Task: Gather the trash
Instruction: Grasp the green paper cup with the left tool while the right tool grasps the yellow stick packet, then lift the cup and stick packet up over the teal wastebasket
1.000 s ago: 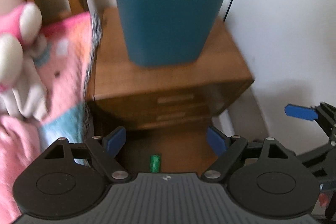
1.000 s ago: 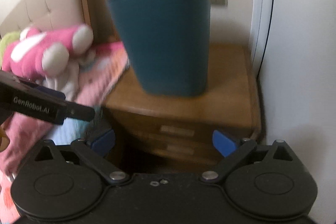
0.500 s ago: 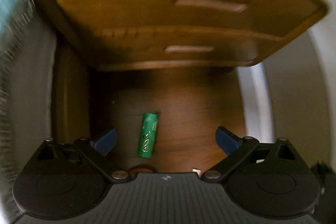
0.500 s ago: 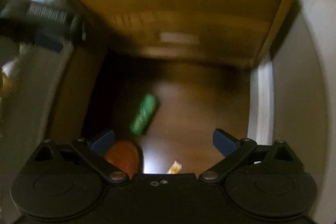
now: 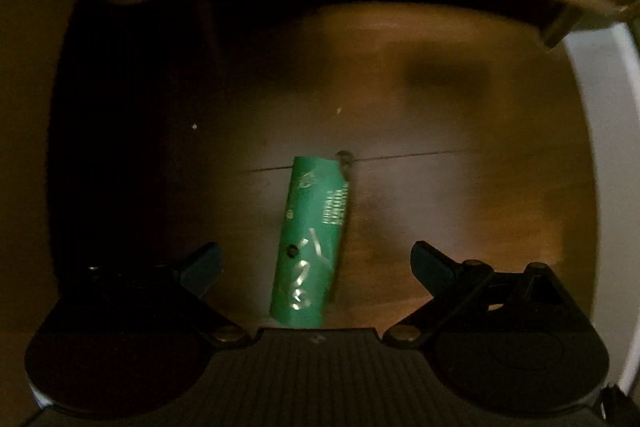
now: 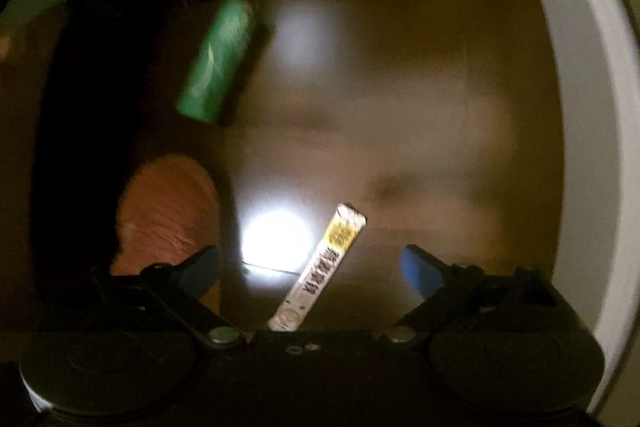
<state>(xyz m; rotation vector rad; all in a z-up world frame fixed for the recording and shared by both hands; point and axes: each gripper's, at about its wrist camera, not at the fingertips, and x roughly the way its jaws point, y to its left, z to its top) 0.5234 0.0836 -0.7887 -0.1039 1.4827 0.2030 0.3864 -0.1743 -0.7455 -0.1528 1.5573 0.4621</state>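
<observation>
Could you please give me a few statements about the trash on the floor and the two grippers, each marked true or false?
1. The green wrapper lies on the wooden floor between the open fingers of the left gripper. True.
2. The left gripper is clamped on the green wrapper. False: its pads stand clear of it.
3. A white and yellow wrapper lies in front of the right gripper. True.
4. The right gripper already holds the white and yellow wrapper. False: its jaws are closing but not touching it.
</observation>
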